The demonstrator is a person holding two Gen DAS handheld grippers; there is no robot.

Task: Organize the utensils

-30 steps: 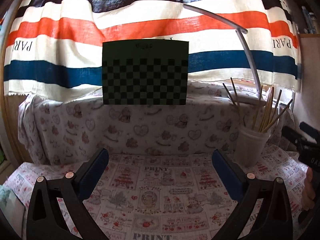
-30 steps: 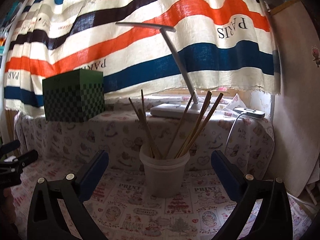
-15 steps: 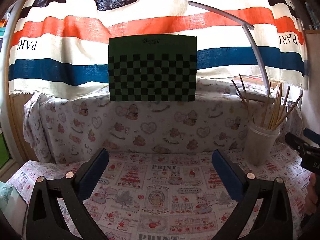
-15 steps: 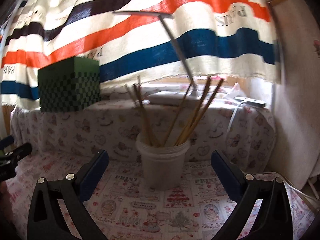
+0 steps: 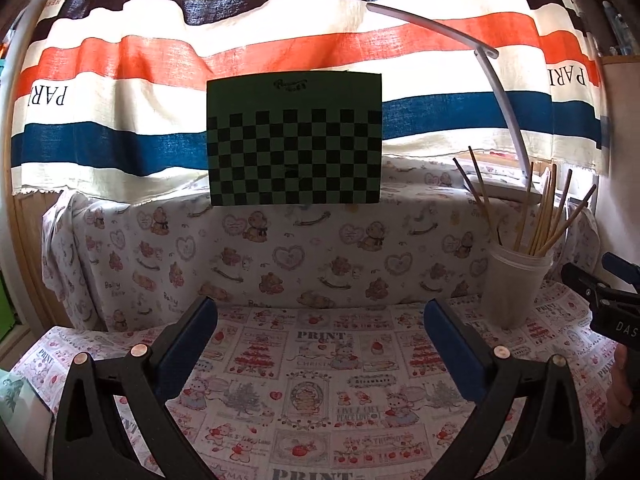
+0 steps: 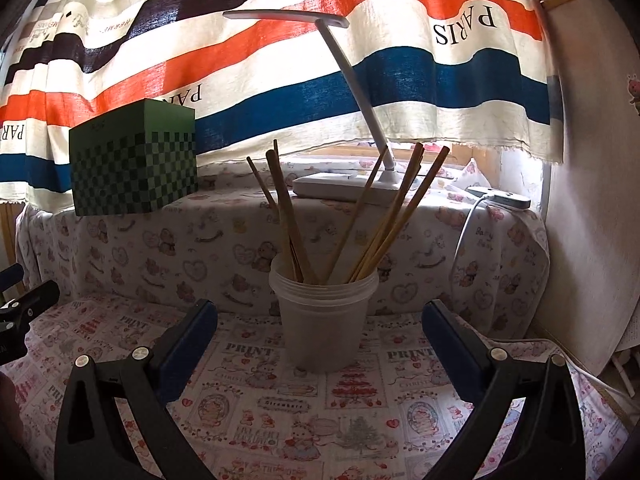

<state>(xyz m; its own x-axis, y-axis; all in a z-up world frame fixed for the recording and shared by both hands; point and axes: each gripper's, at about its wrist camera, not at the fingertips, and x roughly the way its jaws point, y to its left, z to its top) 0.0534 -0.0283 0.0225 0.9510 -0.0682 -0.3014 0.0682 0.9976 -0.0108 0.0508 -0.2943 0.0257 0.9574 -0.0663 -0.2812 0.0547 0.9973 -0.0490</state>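
A translucent white plastic cup (image 6: 323, 320) stands upright on the printed cloth and holds several wooden chopsticks (image 6: 362, 216) that fan out. My right gripper (image 6: 320, 344) is open and empty, with the cup just ahead between its blue pads. The cup also shows in the left wrist view (image 5: 514, 286), at the right, with its chopsticks (image 5: 540, 210). My left gripper (image 5: 320, 344) is open and empty over bare cloth, well left of the cup. The right gripper's tip (image 5: 600, 292) shows at the right edge there.
A green checkered box (image 5: 294, 140) sits on a cloth-covered ledge behind. A white desk lamp (image 6: 344, 188) stands on the ledge behind the cup, its cable (image 6: 466, 232) hanging down at the right. A striped curtain (image 5: 120, 60) hangs at the back. A wall (image 6: 592, 200) is close on the right.
Both views shifted slightly; the left gripper has drawn a little nearer the ledge, and the cup sits a bit closer in the right view. Both grippers stay open.
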